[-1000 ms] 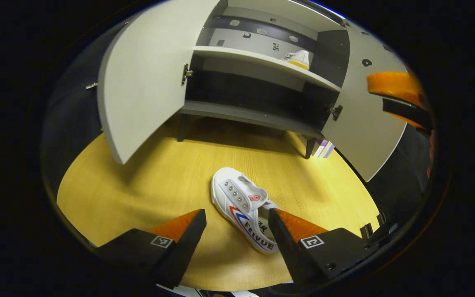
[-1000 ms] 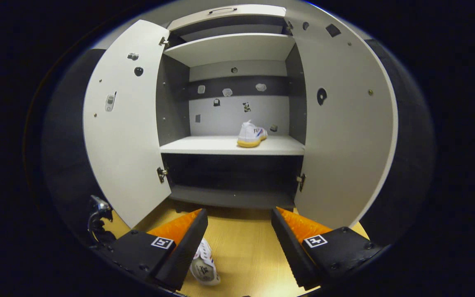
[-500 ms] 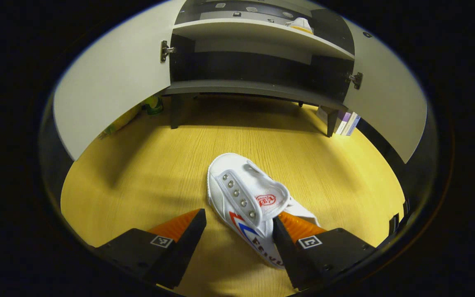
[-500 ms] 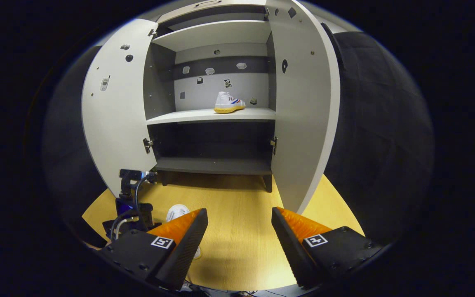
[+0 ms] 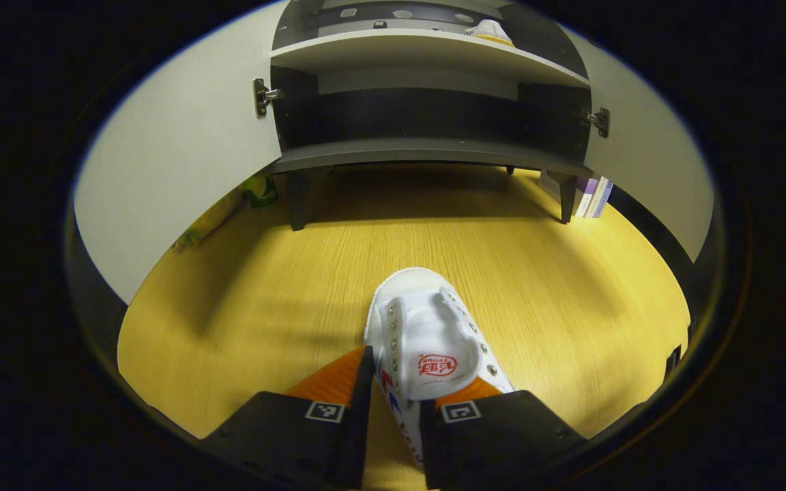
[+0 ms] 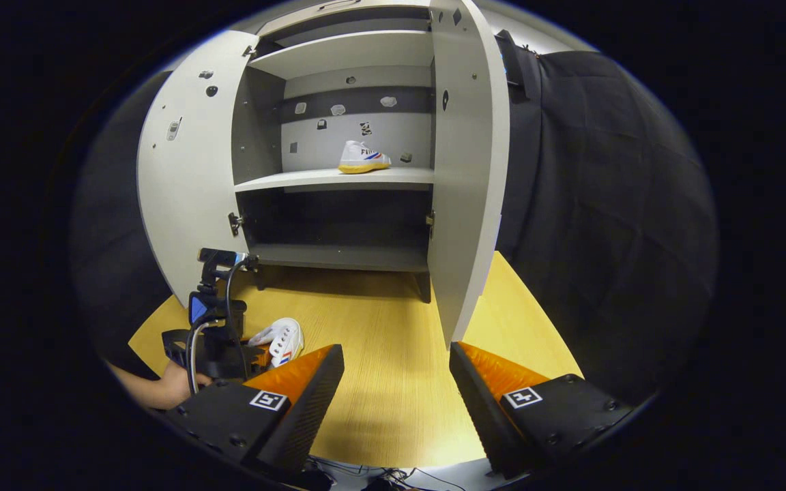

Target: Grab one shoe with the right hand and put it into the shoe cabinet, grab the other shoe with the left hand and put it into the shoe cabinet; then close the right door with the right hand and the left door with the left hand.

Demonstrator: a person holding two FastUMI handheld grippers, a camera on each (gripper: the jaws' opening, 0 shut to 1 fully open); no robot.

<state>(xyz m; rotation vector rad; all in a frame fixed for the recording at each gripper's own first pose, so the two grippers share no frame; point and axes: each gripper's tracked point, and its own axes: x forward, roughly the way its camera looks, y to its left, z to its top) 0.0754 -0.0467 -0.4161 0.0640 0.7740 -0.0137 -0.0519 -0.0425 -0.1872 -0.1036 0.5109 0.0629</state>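
A white canvas shoe (image 5: 427,341) lies on the wooden floor (image 5: 263,300) in front of the open shoe cabinet (image 5: 427,150). My left gripper (image 5: 396,382) is shut on the shoe's side wall, one finger outside and one inside under the tongue. The right gripper view shows that left gripper (image 6: 260,349), the hand holding it (image 6: 161,389) and the same shoe (image 6: 284,339) at lower left. A second white shoe (image 6: 364,157) stands on the cabinet's middle shelf (image 6: 311,181). My right gripper (image 6: 393,372) hangs open and holds nothing, well back from the cabinet. Both doors (image 6: 188,177) (image 6: 468,170) stand open.
Several books or boxes (image 5: 591,194) lean by the cabinet's right leg. A green and yellow object (image 5: 256,191) lies under the left door. Black cloth wall (image 6: 604,204) stands right of the cabinet. Bare floor (image 6: 400,354) stretches between my right gripper and the cabinet.
My left gripper came down over the floor shoe and closed its fingers on the shoe's side. My right gripper pulled back from the cabinet and swung to the right, staying open.
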